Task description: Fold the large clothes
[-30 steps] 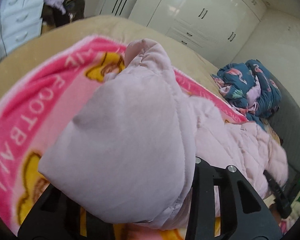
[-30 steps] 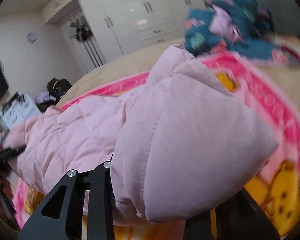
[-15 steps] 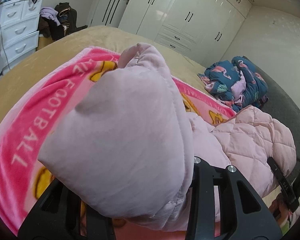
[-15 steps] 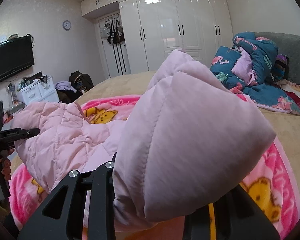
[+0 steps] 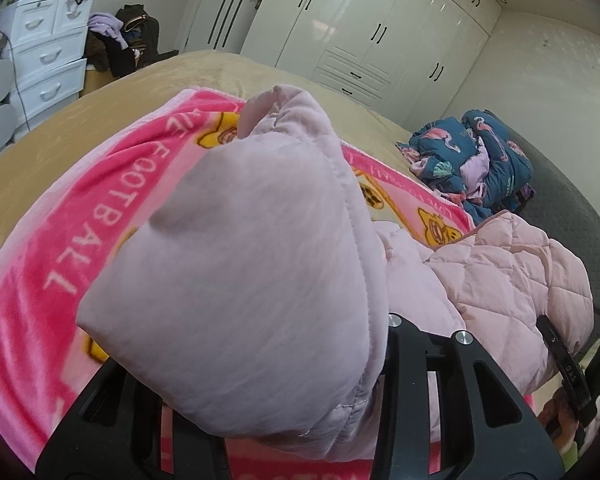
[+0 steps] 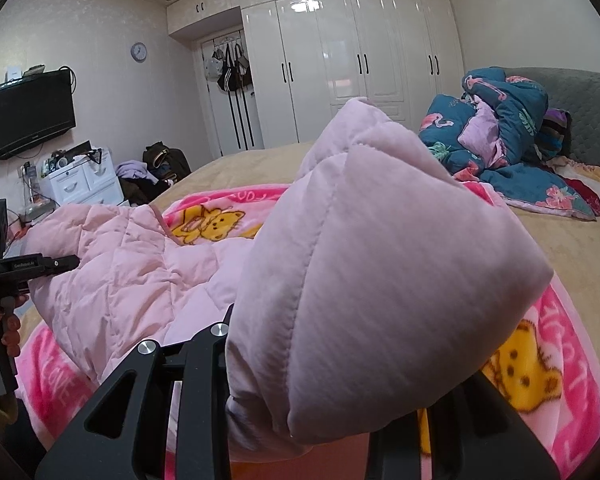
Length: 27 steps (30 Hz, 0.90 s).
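A pale pink quilted jacket [image 5: 512, 276] is held up over a bed between my two grippers. My left gripper [image 5: 268, 420] is shut on one bunched part of the jacket [image 5: 240, 280], which fills the left wrist view and hides the fingertips. My right gripper [image 6: 320, 408] is shut on another bunched part of the jacket [image 6: 380, 280]. The quilted body [image 6: 120, 272] hangs between them. The left gripper also shows in the right wrist view [image 6: 24, 268], and the right gripper shows at the lower right of the left wrist view [image 5: 568, 372].
A pink cartoon blanket [image 5: 60, 248] lies on the tan bed [image 6: 572, 252] under the jacket. A blue flamingo-print quilt [image 6: 496, 136] is piled by the grey headboard [image 6: 580, 112]. White wardrobes [image 6: 360, 68], a white drawer unit [image 5: 48, 60] and a wall television [image 6: 28, 114] line the room.
Both grippers have lifted with the jacket in them and the views have tilted up. The quilted body between them now hangs higher above the blanket.
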Each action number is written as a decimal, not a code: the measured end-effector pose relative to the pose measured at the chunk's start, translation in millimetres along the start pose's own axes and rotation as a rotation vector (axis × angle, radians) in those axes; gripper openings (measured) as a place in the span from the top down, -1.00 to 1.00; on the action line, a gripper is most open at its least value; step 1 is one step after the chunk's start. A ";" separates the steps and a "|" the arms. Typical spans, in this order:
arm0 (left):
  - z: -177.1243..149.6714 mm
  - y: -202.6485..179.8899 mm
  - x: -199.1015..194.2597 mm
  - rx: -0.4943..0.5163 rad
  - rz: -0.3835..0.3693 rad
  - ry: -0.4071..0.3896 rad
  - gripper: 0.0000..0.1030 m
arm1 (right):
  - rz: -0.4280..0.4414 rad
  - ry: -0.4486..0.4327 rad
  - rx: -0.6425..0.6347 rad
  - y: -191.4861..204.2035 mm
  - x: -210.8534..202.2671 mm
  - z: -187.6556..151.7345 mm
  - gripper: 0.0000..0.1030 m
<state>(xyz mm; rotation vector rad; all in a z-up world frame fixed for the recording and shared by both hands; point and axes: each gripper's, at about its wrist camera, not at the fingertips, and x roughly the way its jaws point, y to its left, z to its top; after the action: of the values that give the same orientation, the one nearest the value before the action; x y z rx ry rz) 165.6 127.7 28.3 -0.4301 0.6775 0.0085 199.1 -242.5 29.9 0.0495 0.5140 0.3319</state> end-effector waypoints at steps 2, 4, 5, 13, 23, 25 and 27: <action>-2.7 2.3 -2.3 0.000 0.003 0.003 0.42 | 0.004 -0.001 0.016 -0.9 -1.8 -3.1 0.46; -7.0 3.7 -3.4 0.008 0.013 0.008 0.42 | 0.003 0.000 0.022 -3.2 -4.2 -6.7 0.46; -8.1 4.7 -3.5 0.010 0.015 0.010 0.42 | 0.002 0.002 0.029 -4.6 -5.0 -9.2 0.46; -23.2 9.1 -2.3 0.032 0.046 0.031 0.41 | -0.011 0.023 0.101 -24.9 -11.2 -32.5 0.45; -33.8 9.4 -0.7 0.060 0.069 0.041 0.40 | -0.027 0.053 0.220 -44.4 -9.3 -56.3 0.43; -36.4 11.7 -0.3 0.056 0.070 0.045 0.39 | -0.028 0.065 0.253 -50.1 -7.3 -61.7 0.42; -38.9 13.8 1.0 0.055 0.074 0.050 0.38 | -0.041 0.084 0.283 -55.0 -4.4 -68.2 0.39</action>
<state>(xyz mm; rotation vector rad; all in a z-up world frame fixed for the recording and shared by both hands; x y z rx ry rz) 140.8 125.1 -4.7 -0.3531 0.7407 0.0486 178.6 -298.4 -34.4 0.2997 0.6420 0.2202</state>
